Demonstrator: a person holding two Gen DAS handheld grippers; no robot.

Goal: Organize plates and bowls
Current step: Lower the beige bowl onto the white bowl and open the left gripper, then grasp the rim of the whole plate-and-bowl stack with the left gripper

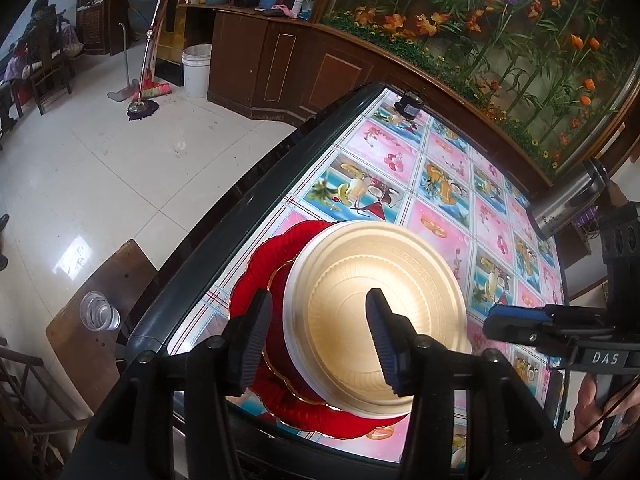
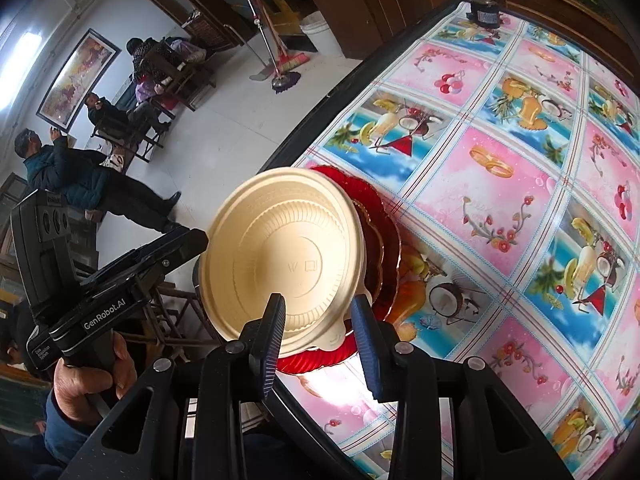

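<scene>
Where the table point(image 1: 192, 280) curves along its left edge, a cream bowl point(image 1: 380, 312) sits upside down on a red plate point(image 1: 256, 264), close to the near corner. Left gripper point(image 1: 318, 336) hovers over the bowl's left rim, jaws apart, pressing nothing. Right gripper point(image 2: 318, 338) stands at the bowl's near rim, jaws apart and gripping nothing. A fruit-patterned cloth point(image 2: 500, 184) covers the table.

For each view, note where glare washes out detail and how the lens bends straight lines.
Left wrist view: glare whitens the tablecloth at its far end, a bright reflection sits on the floor tiles, and the table edge bows into a curve. Right wrist view: a glare patch burns out the tablecloth behind the right tool, the grid lines curve, and dark vignetting fills the corners.
</scene>
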